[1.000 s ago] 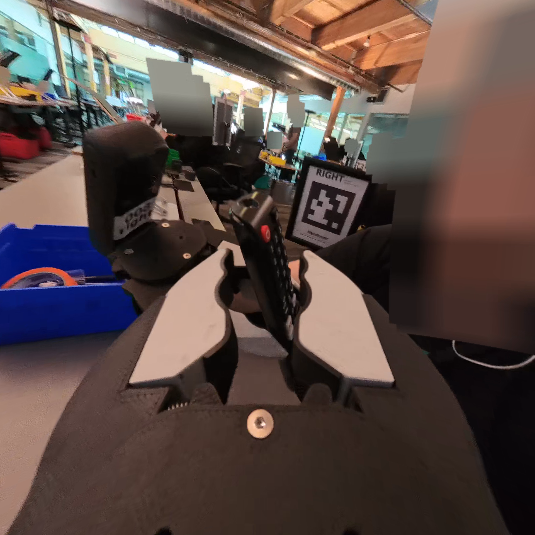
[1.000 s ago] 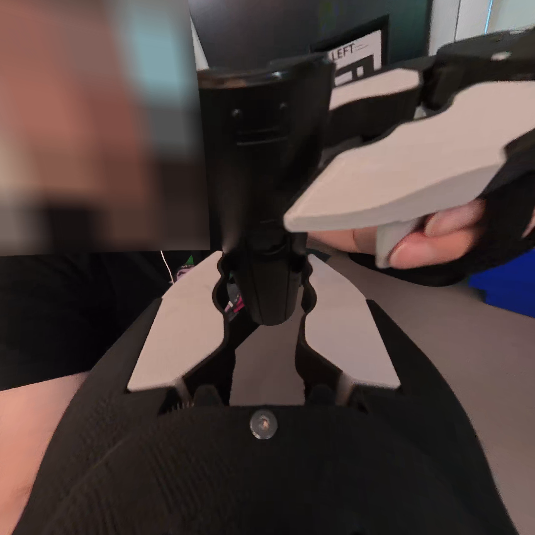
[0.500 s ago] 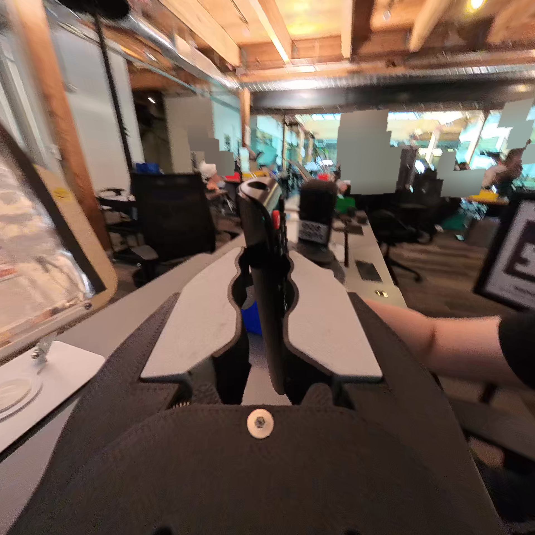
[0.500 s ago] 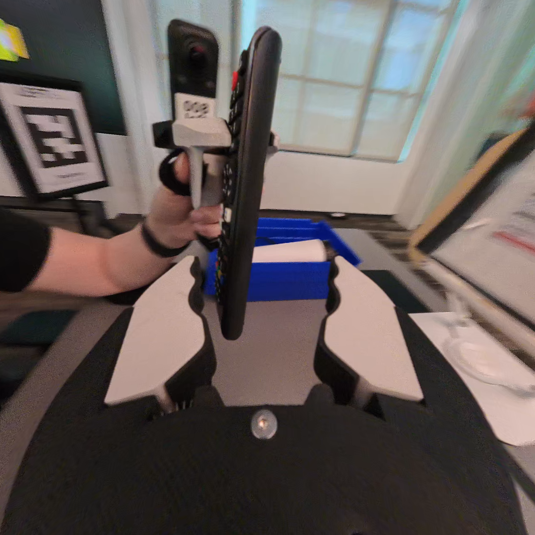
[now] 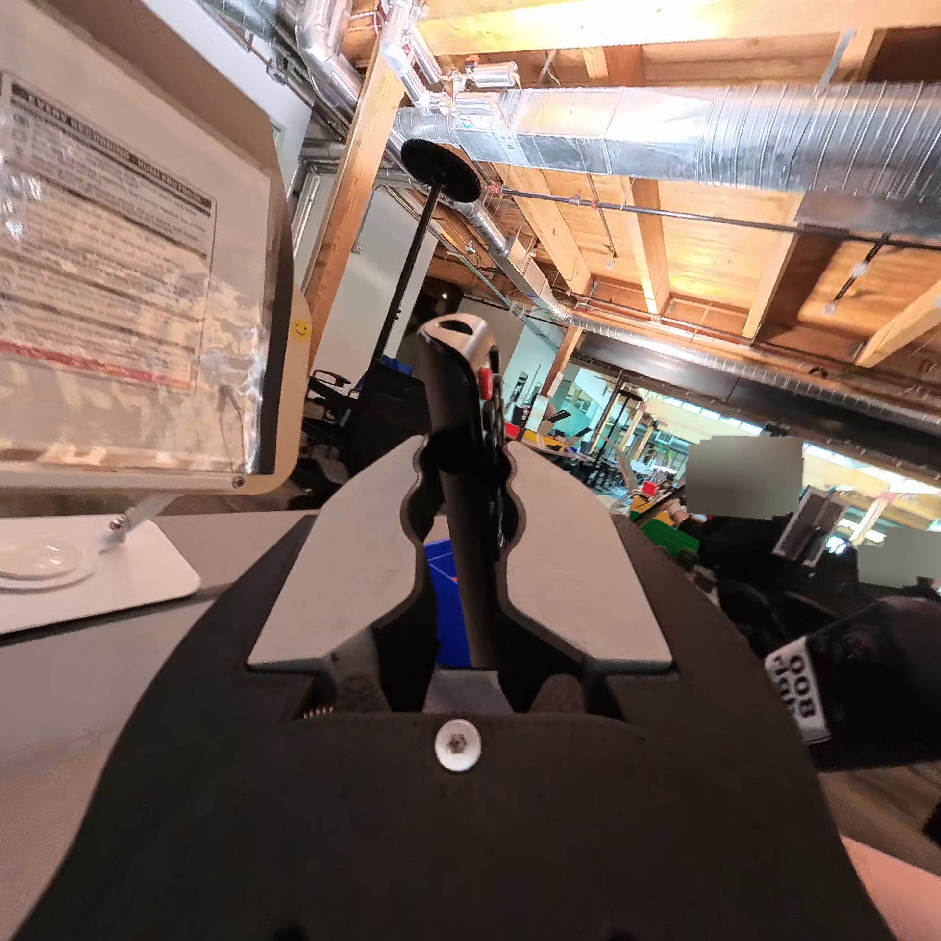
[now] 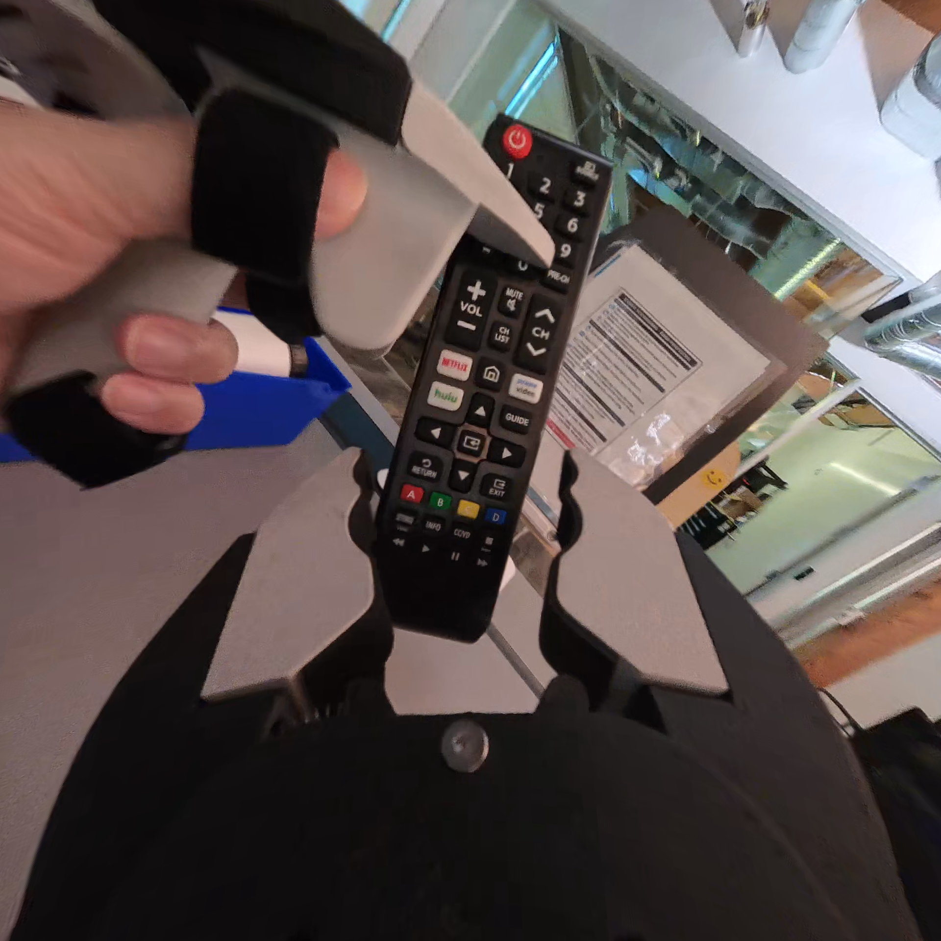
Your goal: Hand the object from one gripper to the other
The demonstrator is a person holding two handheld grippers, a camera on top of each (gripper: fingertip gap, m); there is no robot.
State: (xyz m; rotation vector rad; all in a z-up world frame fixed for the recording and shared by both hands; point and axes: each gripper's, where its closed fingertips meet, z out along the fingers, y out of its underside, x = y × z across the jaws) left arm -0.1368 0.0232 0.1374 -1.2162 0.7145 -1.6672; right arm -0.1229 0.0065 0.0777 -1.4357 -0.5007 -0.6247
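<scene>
Left tongs (image 5: 463,489) clamp black remote (image 6: 489,387) edge-on, upright. Right tongs (image 6: 463,514) gape around its lower end; contact unclear.

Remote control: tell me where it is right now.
The remote control is held off the table, pinched upright in the left gripper; in the right wrist view its lower end hangs between the open right gripper fingers.

1. Open-plan workshop or lab in a converted industrial building.
2. Exposed timber ceiling beams (image 5: 646,239) and a silver insulated duct (image 5: 662,137) overhead.
3. Grey worktable (image 6: 127,534) carrying a blue parts bin (image 6: 265,407) and a framed instruction sheet (image 5: 102,315) on a stand.
4. More cluttered benches (image 5: 585,448) and office chairs (image 5: 331,387) farther back.
</scene>
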